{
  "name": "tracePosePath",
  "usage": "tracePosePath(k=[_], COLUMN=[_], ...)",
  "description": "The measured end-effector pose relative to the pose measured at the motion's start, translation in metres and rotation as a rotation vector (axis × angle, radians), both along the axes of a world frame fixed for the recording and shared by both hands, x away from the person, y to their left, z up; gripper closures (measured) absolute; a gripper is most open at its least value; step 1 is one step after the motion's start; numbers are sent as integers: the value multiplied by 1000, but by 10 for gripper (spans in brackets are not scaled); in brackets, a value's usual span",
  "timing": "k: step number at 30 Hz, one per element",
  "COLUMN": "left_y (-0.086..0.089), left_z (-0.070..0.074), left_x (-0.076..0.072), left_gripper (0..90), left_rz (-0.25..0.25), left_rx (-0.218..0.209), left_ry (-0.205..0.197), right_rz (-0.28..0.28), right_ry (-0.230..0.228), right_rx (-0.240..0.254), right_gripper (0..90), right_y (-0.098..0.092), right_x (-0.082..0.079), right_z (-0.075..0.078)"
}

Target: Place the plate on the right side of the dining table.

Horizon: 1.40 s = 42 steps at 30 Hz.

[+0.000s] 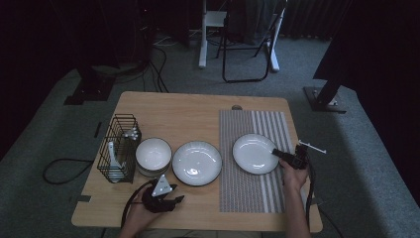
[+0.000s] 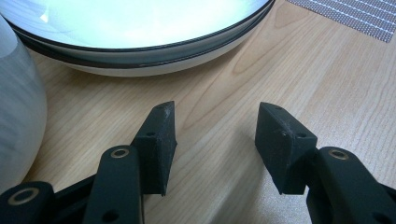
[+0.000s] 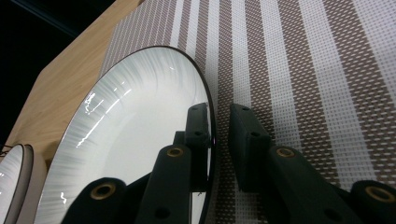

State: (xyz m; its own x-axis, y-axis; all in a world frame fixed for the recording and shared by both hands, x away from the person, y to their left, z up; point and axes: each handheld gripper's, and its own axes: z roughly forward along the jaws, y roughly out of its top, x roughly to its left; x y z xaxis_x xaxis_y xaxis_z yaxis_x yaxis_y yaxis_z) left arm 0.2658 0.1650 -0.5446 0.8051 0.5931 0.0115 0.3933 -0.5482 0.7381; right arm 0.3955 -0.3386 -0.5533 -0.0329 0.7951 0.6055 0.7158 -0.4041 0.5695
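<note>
Straddling the rim of the plate [image 3: 140, 140] on the striped mat [image 3: 327, 70], the right tool [image 3: 215, 135] has one jaw inside and one outside, a small gap showing, so the pads are not pinching. Near the table's [image 2: 261, 65] front edge, the left tool [image 2: 215, 140] rests spread, holding nothing, just short of a second plate [image 2: 140, 28].

A black wire rack [image 1: 119, 148], bowl stack [image 1: 153, 156] and folding chair [image 1: 246, 39].

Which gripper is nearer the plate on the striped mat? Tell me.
Right. The right gripper straddles the plate rim; the left gripper rests on bare table, far off.
</note>
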Motion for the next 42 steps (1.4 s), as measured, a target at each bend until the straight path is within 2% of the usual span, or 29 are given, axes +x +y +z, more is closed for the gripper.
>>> tracePosePath(k=[3,9,12,16,19,24,37,42], left_y=[0,0,0,0,0,0,0,0], left_z=[0,0,0,0,0,0,0,0], left_x=[0,1,1,1,1,1,1,1], left_gripper=[487,486,486,486,486,486,485,486], left_rz=[0,0,0,-1,-1,-2,-3,-2], left_rx=[0,-2,-3,-4,-3,-2,-2,-2], left_ry=[1,3,3,5,3,2,2,2], right_rz=[-6,-27,-23,16,58,116,190,201], right_ry=[-18,-105,-125,-177,-194,-245,-266,-266], right_rx=[-15,-15,-22,-44,-85,-115,-98,-97], right_gripper=[743,697,668,628,610,600,591,588], right_y=[-1,-8,-8,1,11,26,46,51], right_x=[-2,-8,-12,-17,-19,-23,-28,-29], right_z=[3,14,20,29,37,49,54,54])
